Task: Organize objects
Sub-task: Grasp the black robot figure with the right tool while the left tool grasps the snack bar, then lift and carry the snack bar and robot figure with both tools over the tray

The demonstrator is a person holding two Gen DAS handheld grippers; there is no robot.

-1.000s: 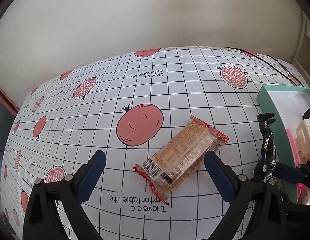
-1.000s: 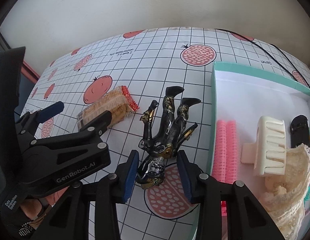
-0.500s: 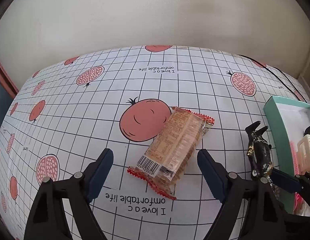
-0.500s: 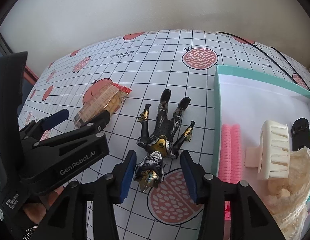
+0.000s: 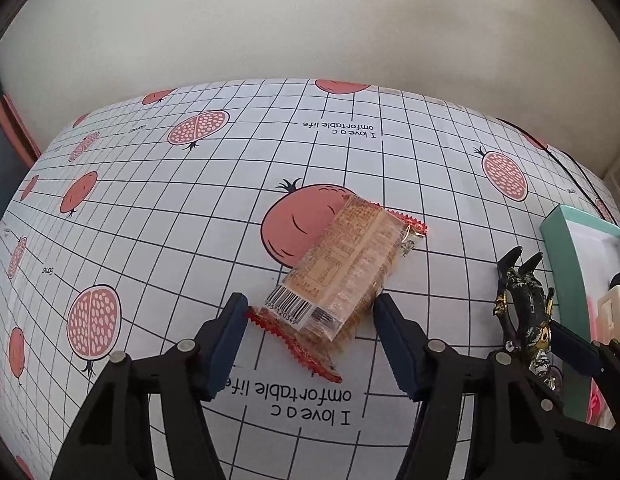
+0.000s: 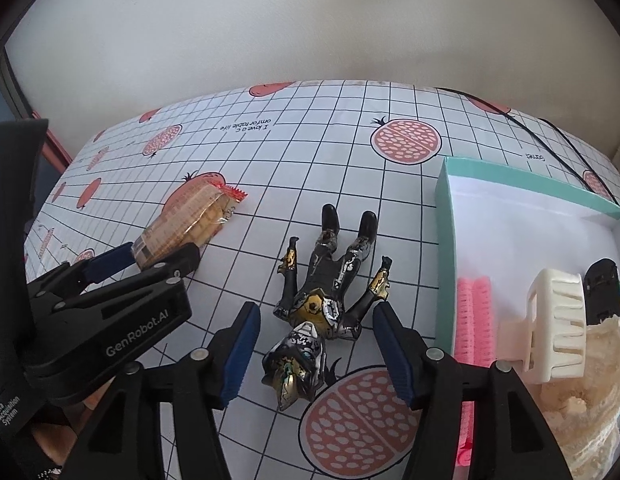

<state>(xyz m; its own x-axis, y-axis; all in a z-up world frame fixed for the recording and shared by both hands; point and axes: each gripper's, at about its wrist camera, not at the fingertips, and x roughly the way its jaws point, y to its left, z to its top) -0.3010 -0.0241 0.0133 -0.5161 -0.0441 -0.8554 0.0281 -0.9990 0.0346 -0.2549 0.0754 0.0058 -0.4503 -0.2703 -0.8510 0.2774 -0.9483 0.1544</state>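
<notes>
An orange cracker packet with red crimped ends lies on the pomegranate-print tablecloth. My left gripper is open, and its blue pads stand close on either side of the packet's near barcode end. The packet and left gripper also show in the right wrist view. A black and gold action figure lies on its back on the cloth, feet pointing away. My right gripper is open, with the figure's head and shoulders between its fingers and a gap on each side.
A teal box stands right of the figure, also seen as the teal box in the left wrist view. It holds pink rollers, a white hair claw, a black item and cream lace. A black cable runs behind it.
My right gripper has opened and let the figure go; it now lies flat on the cloth. My left gripper has moved up to the packet and its fingers have narrowed around it.
</notes>
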